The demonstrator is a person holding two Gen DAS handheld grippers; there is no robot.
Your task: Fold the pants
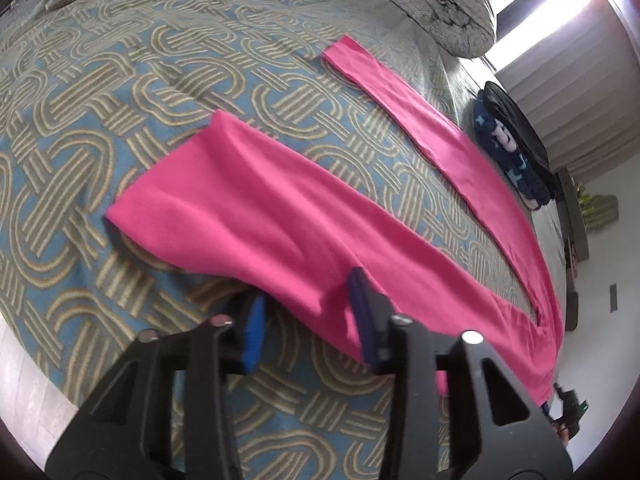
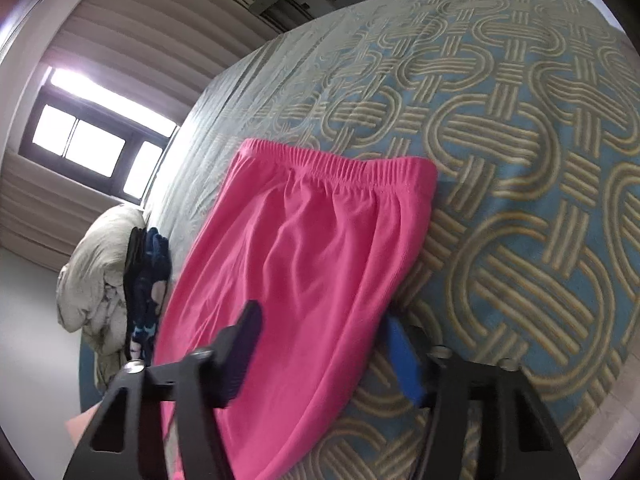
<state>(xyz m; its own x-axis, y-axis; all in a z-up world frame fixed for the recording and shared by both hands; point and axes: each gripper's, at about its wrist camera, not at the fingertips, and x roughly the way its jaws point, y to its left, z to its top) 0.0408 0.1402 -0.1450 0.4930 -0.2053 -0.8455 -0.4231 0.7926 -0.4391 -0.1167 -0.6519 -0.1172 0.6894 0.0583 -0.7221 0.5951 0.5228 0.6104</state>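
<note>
The patterned bedspread [image 1: 120,92] held the pink pants [image 1: 256,204] flat, legs splayed apart. Your left gripper [image 1: 310,316] and right gripper [image 2: 324,344] each straddled a near edge, jaws parted and not yet pinching; you needed both layers caught before lifting.

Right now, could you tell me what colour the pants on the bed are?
The pants are bright pink, plain; the right wrist view shows them best.

Bright window [image 2: 84,140] glare, fisheye-warped edges

No legible text, label, brand or number anywhere
</note>
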